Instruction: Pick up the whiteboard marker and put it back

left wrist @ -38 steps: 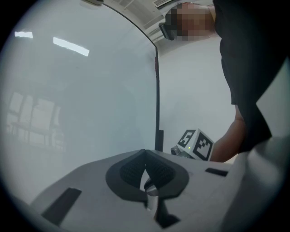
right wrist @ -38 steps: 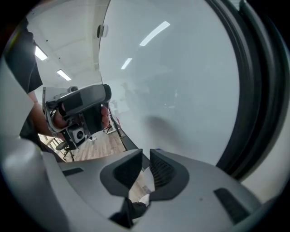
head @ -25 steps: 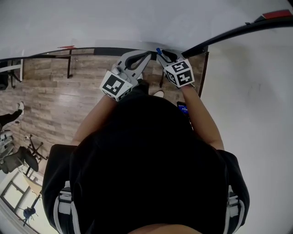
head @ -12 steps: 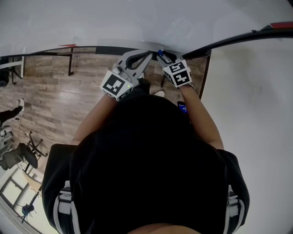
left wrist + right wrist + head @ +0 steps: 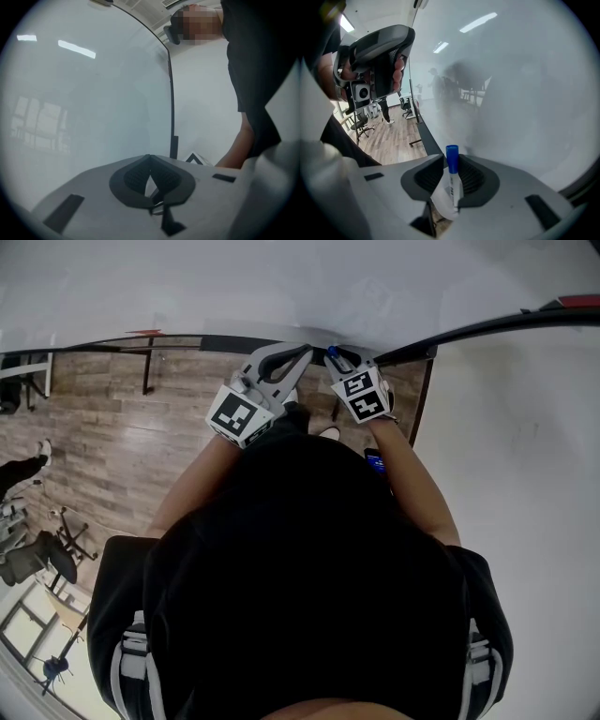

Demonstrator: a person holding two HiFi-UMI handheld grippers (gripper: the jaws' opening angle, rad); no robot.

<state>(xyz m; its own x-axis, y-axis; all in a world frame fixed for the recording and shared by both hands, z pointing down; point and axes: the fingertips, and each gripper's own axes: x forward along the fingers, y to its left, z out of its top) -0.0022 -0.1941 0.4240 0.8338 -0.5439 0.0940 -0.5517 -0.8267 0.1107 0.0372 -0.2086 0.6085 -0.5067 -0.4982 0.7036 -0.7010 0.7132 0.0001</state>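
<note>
Right claw (image 5: 451, 160) has rolled slightly at the lower edge of the whiteboard (image 5: 511, 93); jaws just narrowed back onto the whiteboard marker (image 5: 453, 183), blue cap toward the whiteboard; left claw (image 5: 149, 158) pinched together, empty; risk: light pinch, marker slides out and misses the ledge (image 5: 234, 341) under the whiteboard.

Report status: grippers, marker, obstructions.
Left gripper shut, empty. Right gripper, jaws just closing, clamps the white whiteboard marker with blue cap, cap forward. Glossy white whiteboard just ahead; nothing in the way.
</note>
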